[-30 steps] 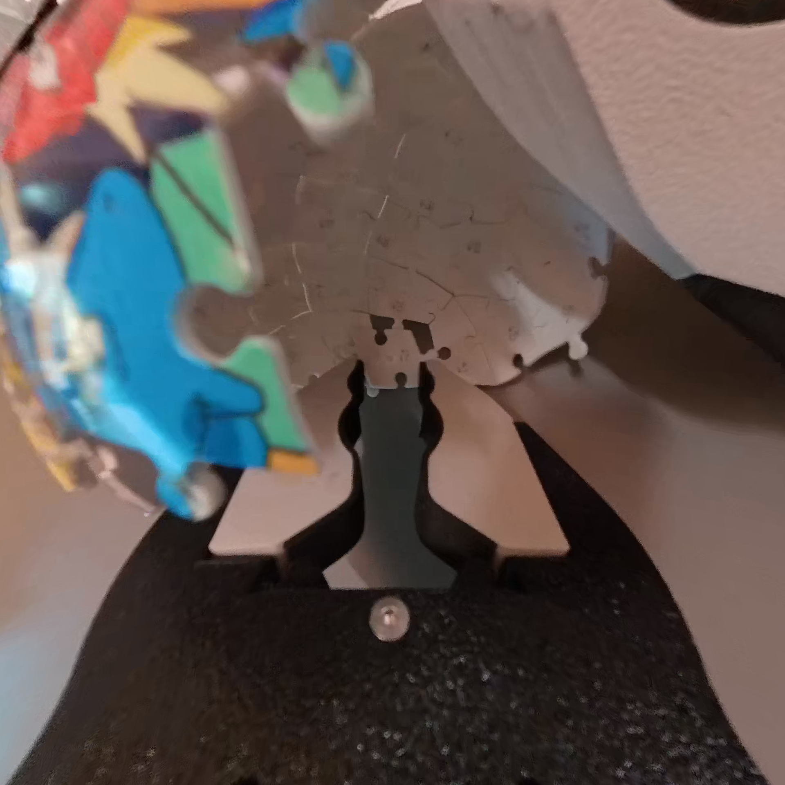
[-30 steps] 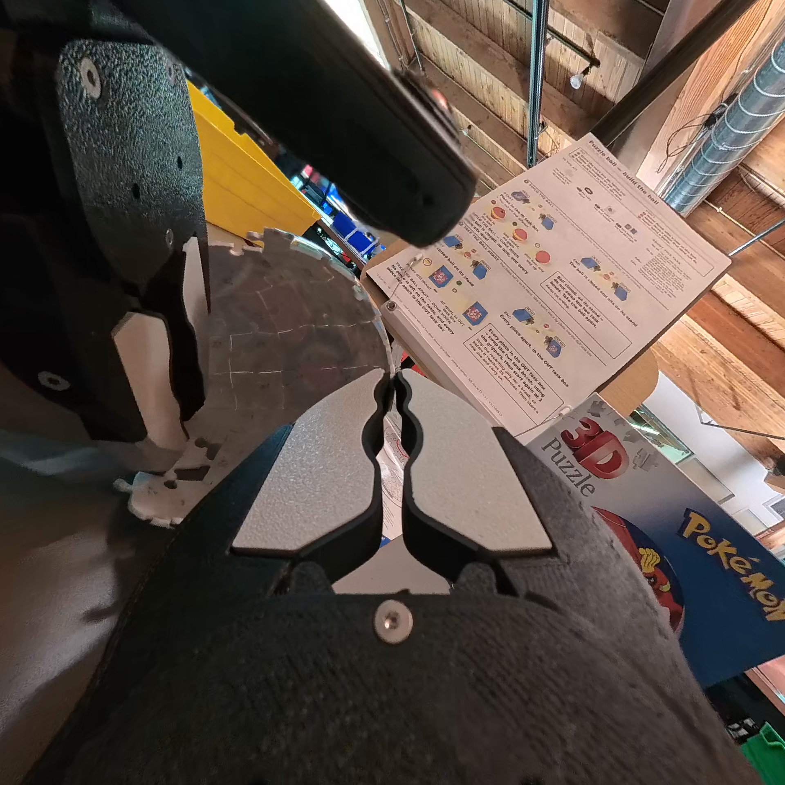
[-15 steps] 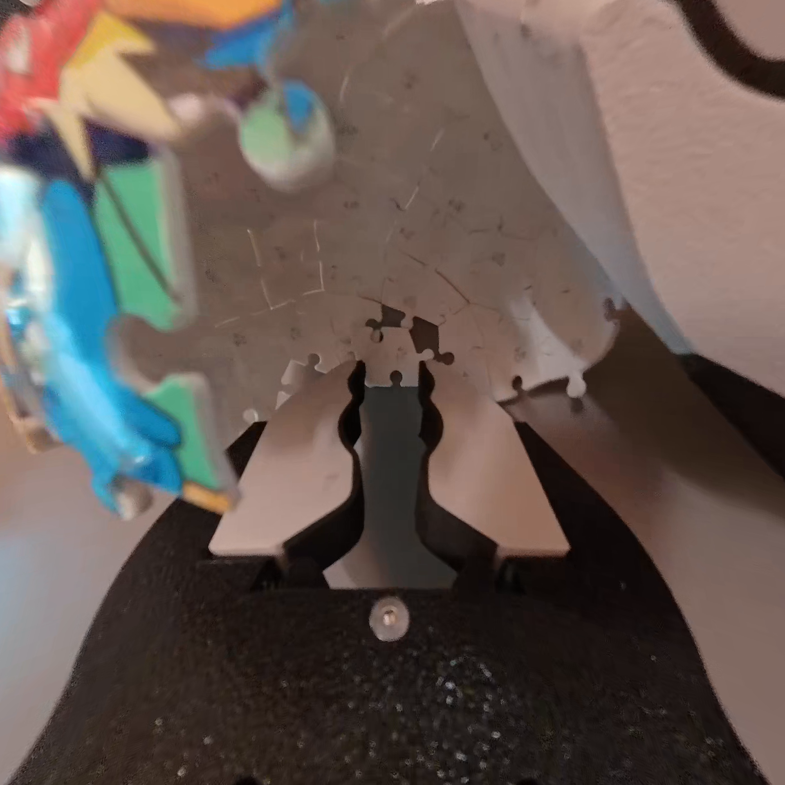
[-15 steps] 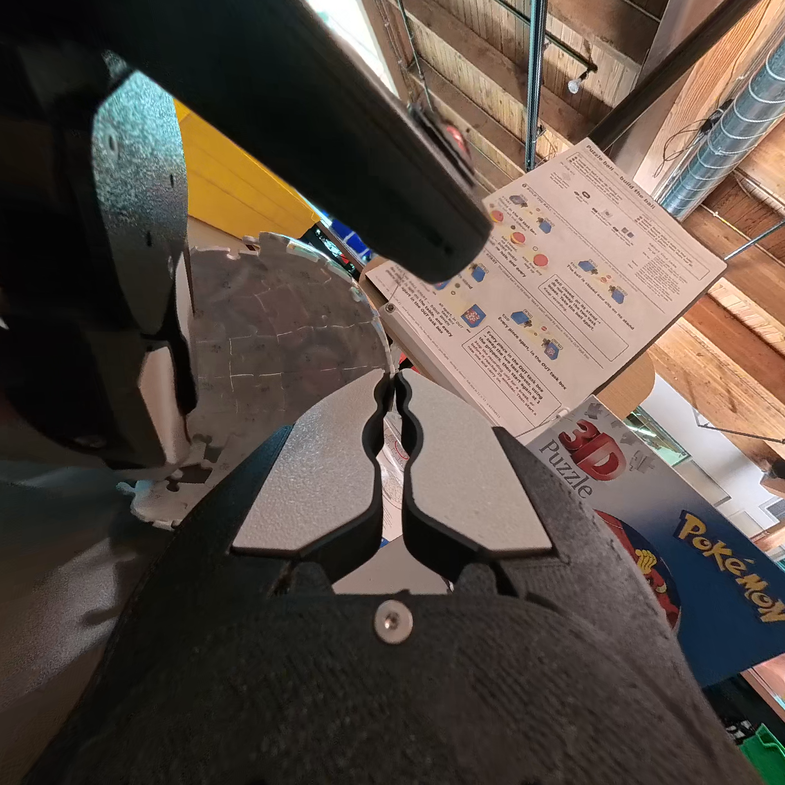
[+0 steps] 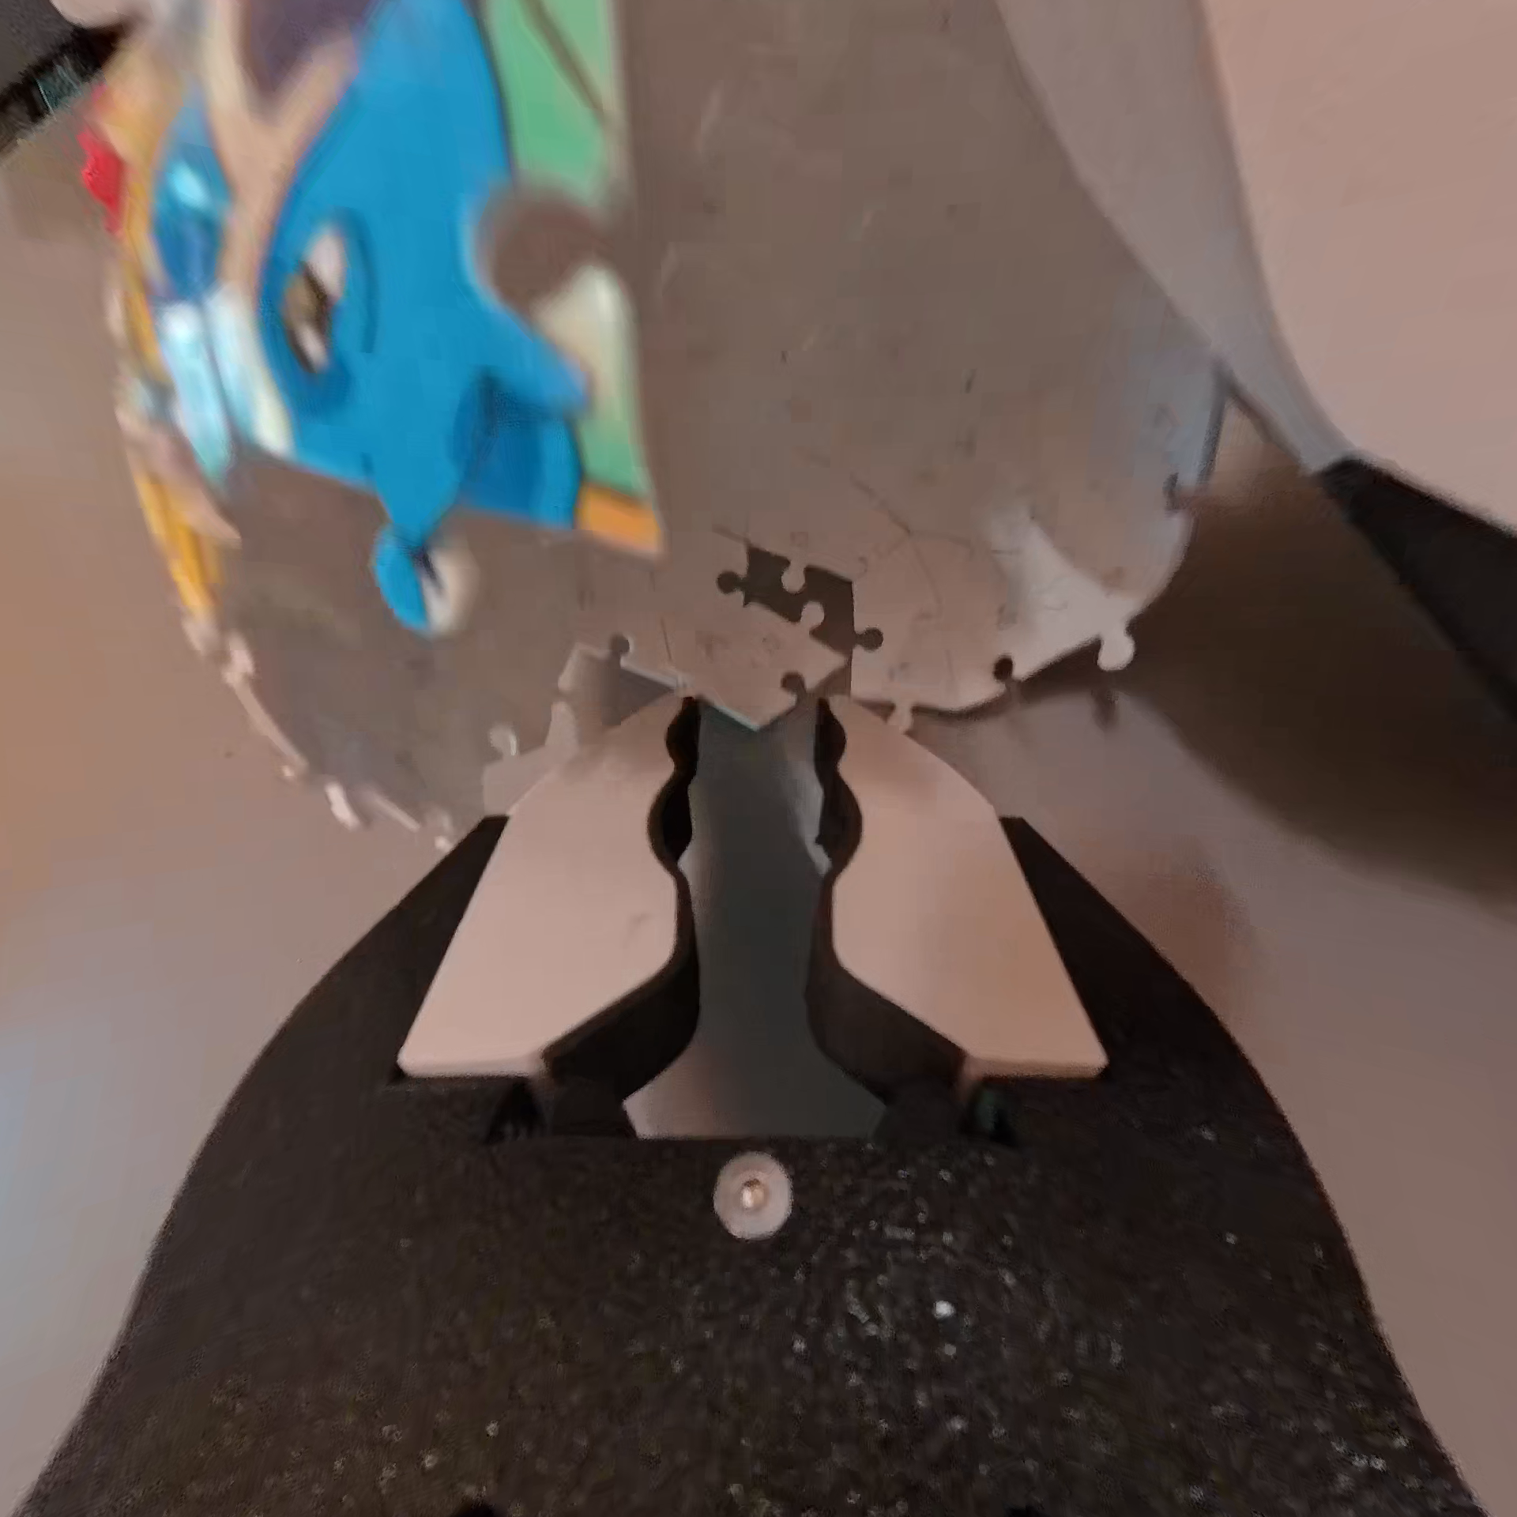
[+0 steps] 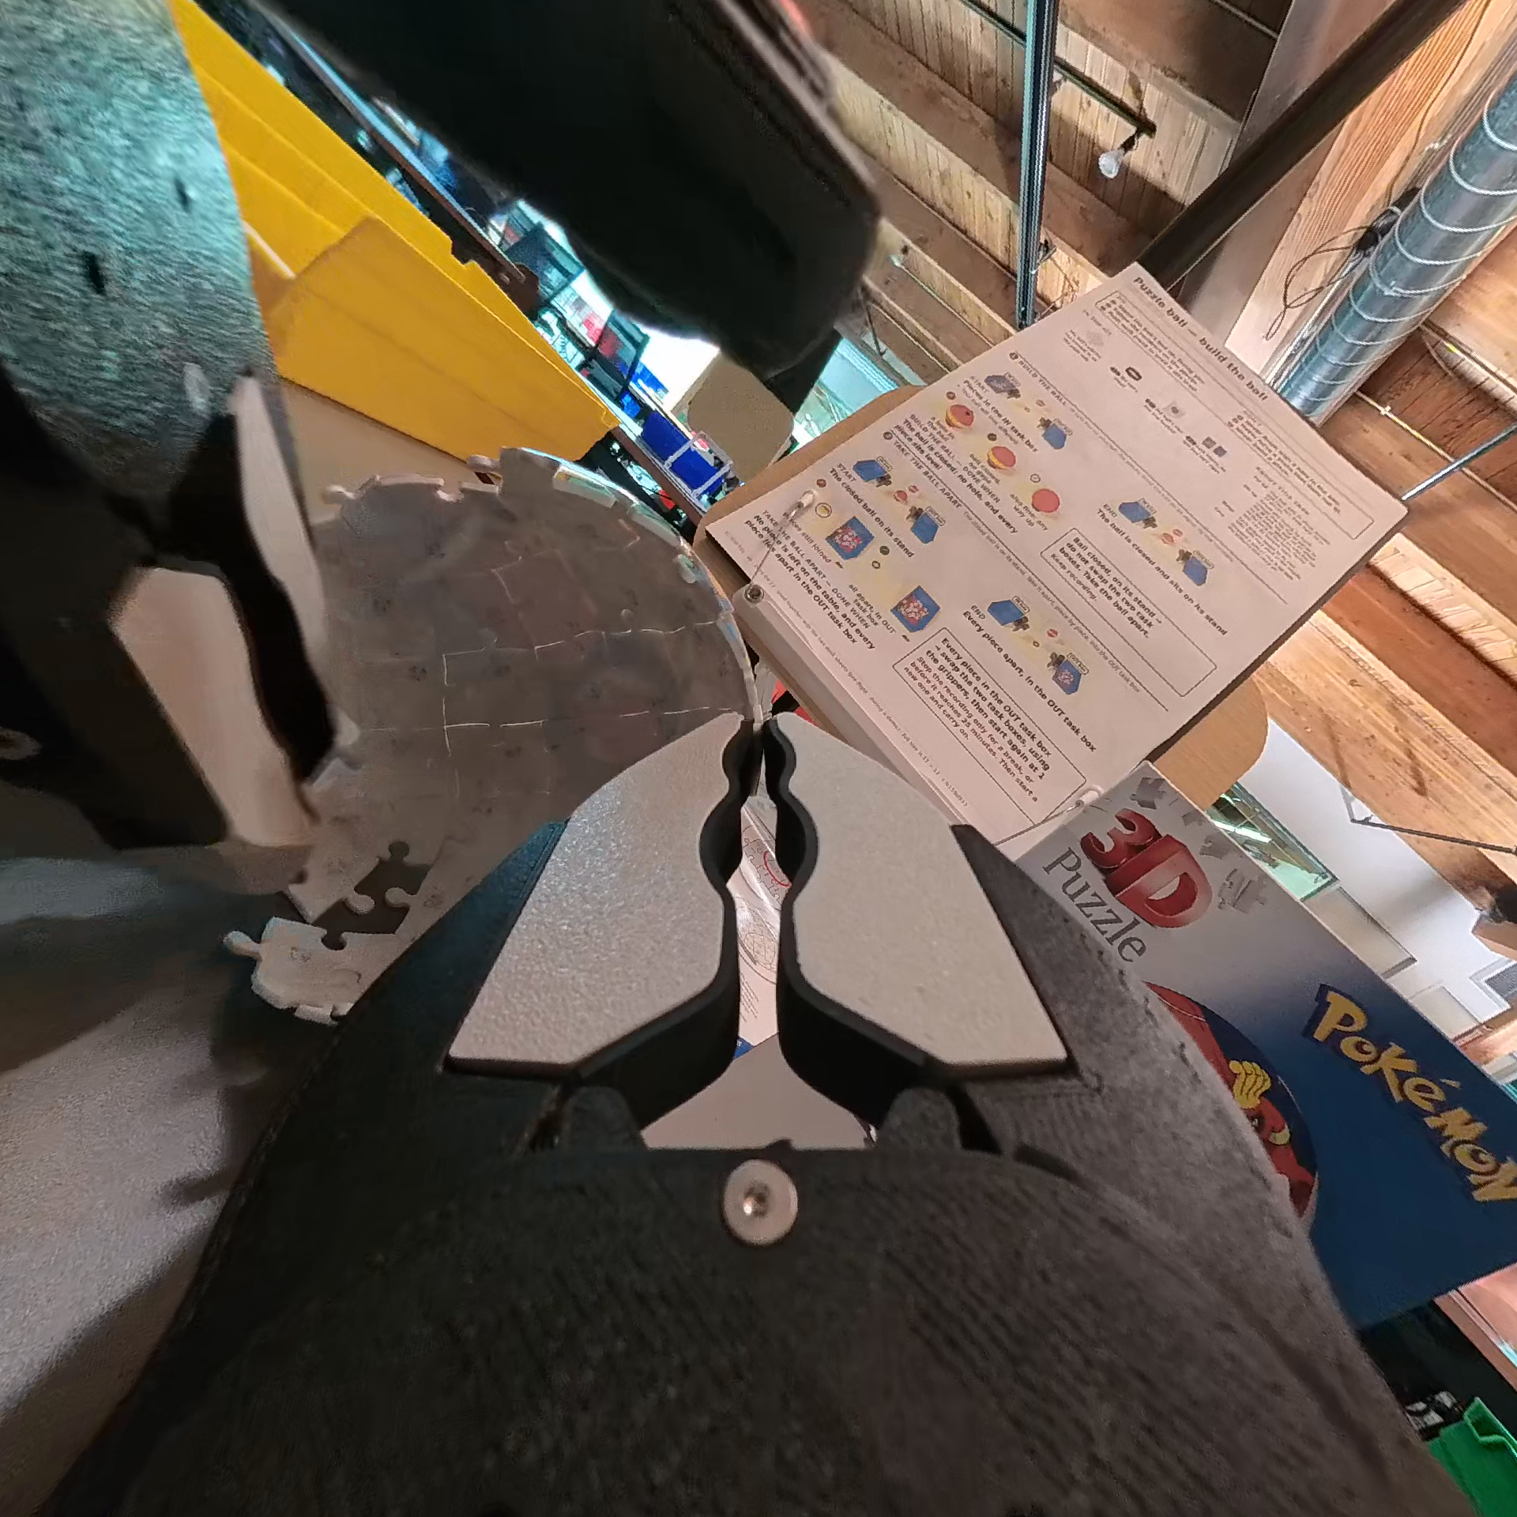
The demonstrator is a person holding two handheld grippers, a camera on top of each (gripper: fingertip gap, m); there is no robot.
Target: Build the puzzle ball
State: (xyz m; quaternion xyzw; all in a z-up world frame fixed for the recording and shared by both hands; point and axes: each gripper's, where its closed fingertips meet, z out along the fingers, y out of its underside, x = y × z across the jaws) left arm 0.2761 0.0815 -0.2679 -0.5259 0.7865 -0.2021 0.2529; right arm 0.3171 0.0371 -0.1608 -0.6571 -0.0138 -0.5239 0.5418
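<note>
The partly built puzzle ball [image 6: 533, 640] is a curved shell with a grey inner face. My right gripper [image 6: 757, 731] is shut on its rim. In the left wrist view the shell [image 5: 862, 328] fills the top, with a blurred blue and green printed section [image 5: 394, 345] at the left. A small hole [image 5: 792, 595] gapes near its lower rim. My left gripper [image 5: 755, 714] is shut on a grey puzzle piece [image 5: 739, 681] at that rim, just below the hole. In the right wrist view the left gripper's fingers [image 6: 205, 698] stand at the shell's left edge, by the hole [image 6: 369, 895].
A white instruction sheet [image 6: 1067, 575] on a board and a blue puzzle box [image 6: 1231, 1026] stand behind the shell. Yellow bins [image 6: 394, 328] are at the back left and a green bin [image 6: 1478, 1461] at the lower right. The right gripper's white finger [image 5: 1313, 246] looms over the beige table [image 5: 123, 903]. The tips of one gripper are about 12 cm away from the tips of the other.
The shell has turned in the left wrist view: the printed section slid down and right, and the hole moved up from the fingertips. In the right wrist view more of the shell shows.
</note>
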